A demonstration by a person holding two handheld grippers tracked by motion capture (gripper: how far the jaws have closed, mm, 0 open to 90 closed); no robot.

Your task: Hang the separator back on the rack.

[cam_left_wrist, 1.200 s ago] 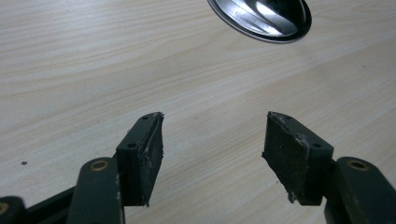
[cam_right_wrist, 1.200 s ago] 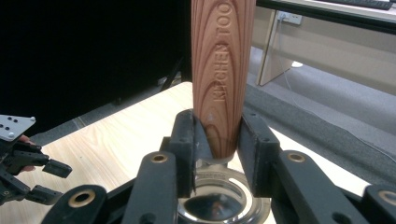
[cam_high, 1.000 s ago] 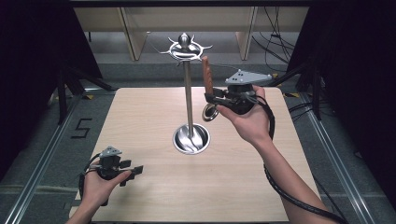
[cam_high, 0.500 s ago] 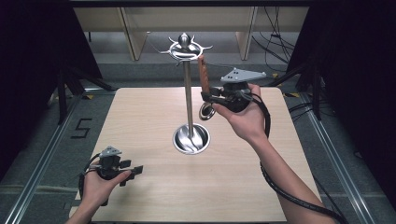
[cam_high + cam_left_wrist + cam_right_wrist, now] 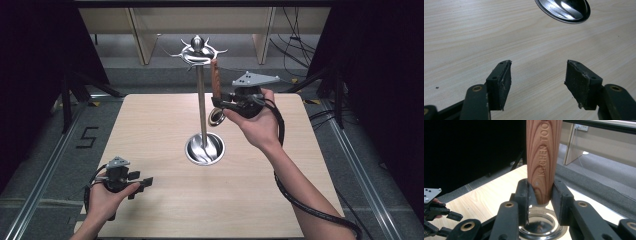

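A steel hanging stand rises from the middle of the table, with a hooked crown [image 5: 198, 50] on a thin pole [image 5: 202, 110] and a round dish base [image 5: 204, 149]. My right gripper [image 5: 223, 102] is shut on a kitchen tool just right of the pole, held above the table. The tool's wooden handle [image 5: 216, 77] points up, its top just under the crown's hooks. Its round metal head [image 5: 217, 117] hangs below. In the right gripper view both pads press the handle [image 5: 544, 157] near its lower end. My left gripper [image 5: 145, 182] rests open at the front left, nothing between its pads [image 5: 579, 82].
The wooden table [image 5: 150, 125] is bare apart from the stand. The stand's base [image 5: 564, 8] lies ahead of the left gripper. Dark curtains flank the table, and pale furniture legs stand on the floor beyond the far edge. A cable trails from my right hand.
My right gripper has shifted the tool slightly left, closer to the stand's pole. The left gripper has stayed where it was.
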